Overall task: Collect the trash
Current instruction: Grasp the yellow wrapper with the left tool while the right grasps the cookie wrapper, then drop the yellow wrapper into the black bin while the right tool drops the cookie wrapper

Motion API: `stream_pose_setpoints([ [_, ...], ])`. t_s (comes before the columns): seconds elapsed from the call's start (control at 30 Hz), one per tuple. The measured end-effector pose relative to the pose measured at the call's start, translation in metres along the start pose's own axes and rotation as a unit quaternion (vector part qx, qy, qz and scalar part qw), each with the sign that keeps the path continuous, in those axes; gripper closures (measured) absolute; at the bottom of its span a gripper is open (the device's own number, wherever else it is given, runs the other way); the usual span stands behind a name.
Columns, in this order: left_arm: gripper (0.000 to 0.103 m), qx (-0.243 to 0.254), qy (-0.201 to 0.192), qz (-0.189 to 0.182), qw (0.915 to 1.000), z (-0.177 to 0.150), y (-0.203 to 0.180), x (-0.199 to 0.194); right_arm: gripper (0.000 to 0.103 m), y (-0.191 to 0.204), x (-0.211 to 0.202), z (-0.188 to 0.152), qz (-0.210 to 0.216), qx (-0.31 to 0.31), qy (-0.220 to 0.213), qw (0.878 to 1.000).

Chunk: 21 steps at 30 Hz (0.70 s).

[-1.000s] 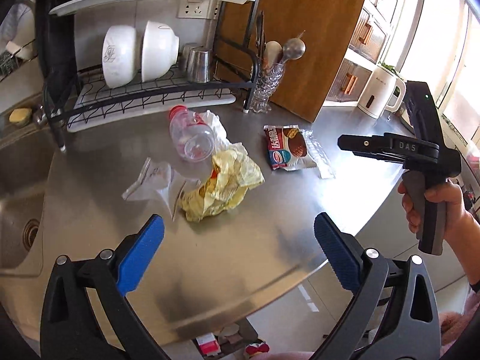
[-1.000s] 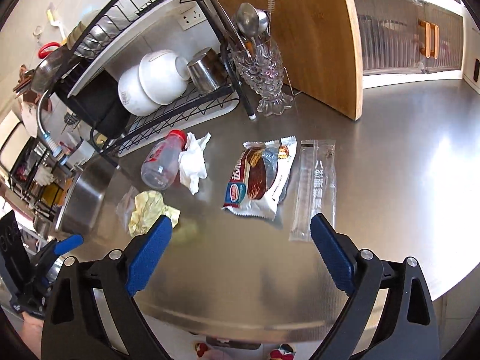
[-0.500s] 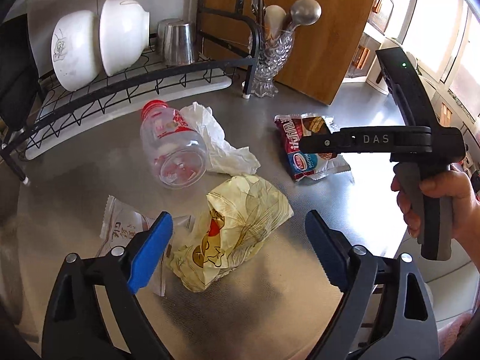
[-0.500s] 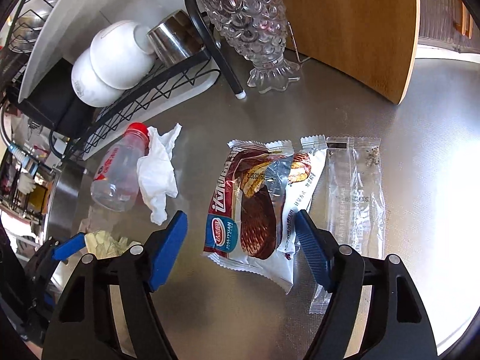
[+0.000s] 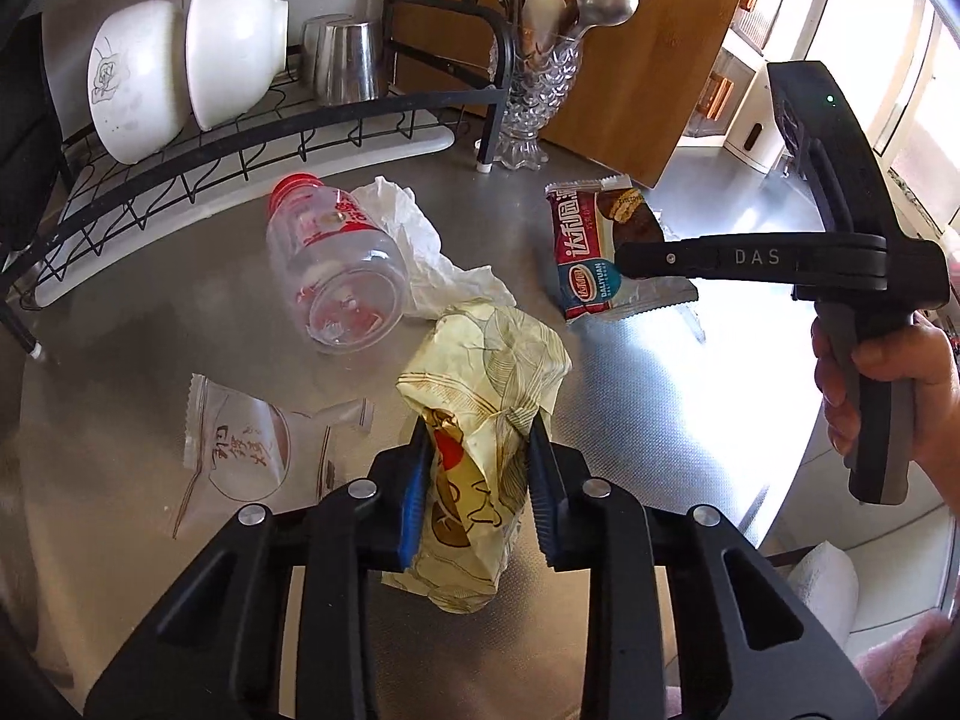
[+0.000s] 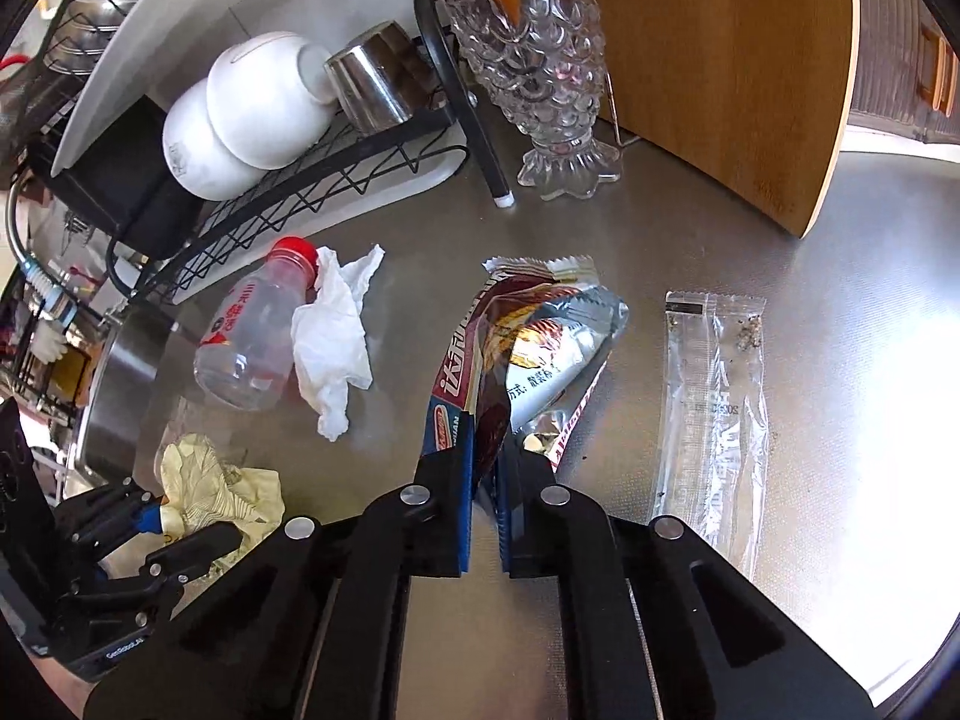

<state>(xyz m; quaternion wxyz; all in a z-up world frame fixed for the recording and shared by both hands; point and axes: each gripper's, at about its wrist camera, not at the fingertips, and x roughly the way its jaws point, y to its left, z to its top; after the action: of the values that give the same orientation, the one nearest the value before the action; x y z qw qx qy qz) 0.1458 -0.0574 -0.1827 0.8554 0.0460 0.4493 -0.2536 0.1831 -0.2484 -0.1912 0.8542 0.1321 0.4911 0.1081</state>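
My left gripper (image 5: 477, 489) is shut on a crumpled yellow wrapper (image 5: 480, 408) on the steel counter. My right gripper (image 6: 486, 486) is shut on the near end of a red snack wrapper (image 6: 528, 348), which is folded up between the pads. In the left wrist view the red snack wrapper (image 5: 594, 252) lies under the right gripper (image 5: 624, 252). An empty plastic bottle (image 5: 336, 270) with a red cap lies on its side beside a white tissue (image 5: 432, 258). A clear printed bag (image 5: 246, 444) lies at the left. A long clear sleeve (image 6: 714, 408) lies right of the snack wrapper.
A black dish rack (image 5: 240, 144) with two white bowls (image 5: 180, 72) and steel cups (image 5: 348, 60) stands behind the trash. A glass fish vase (image 6: 540, 78) with spoons and a wooden board (image 6: 720, 60) stand at the back. The sink (image 6: 114, 396) is at the left.
Both grippers moved forward and down and closed: the left on the yellow wrapper, the right on the red snack wrapper, which has crumpled upward.
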Motion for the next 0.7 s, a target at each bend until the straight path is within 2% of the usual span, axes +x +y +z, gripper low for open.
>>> stream_pose_setpoints([
  [0.2, 0.079, 0.003, -0.033, 0.002, 0.9994, 0.006, -0.013, -0.030, 0.098, 0.014, -0.039, 0.001, 0.022, -0.010, -0.039, 0.999],
  [0.33, 0.079, -0.002, -0.061, 0.012, 0.9981, 0.007, -0.021, -0.063, 0.098, 0.029, -0.084, -0.007, 0.036, -0.037, -0.073, 0.996],
  [0.47, 0.079, -0.006, -0.089, 0.026, 0.9957, -0.005, -0.026, -0.106, 0.098, 0.043, -0.128, -0.025, 0.047, -0.065, -0.099, 0.992],
  [0.7, 0.079, -0.032, -0.109, 0.049, 0.9923, -0.046, -0.029, -0.166, 0.098, 0.065, -0.161, -0.079, 0.079, -0.109, -0.080, 0.988],
])
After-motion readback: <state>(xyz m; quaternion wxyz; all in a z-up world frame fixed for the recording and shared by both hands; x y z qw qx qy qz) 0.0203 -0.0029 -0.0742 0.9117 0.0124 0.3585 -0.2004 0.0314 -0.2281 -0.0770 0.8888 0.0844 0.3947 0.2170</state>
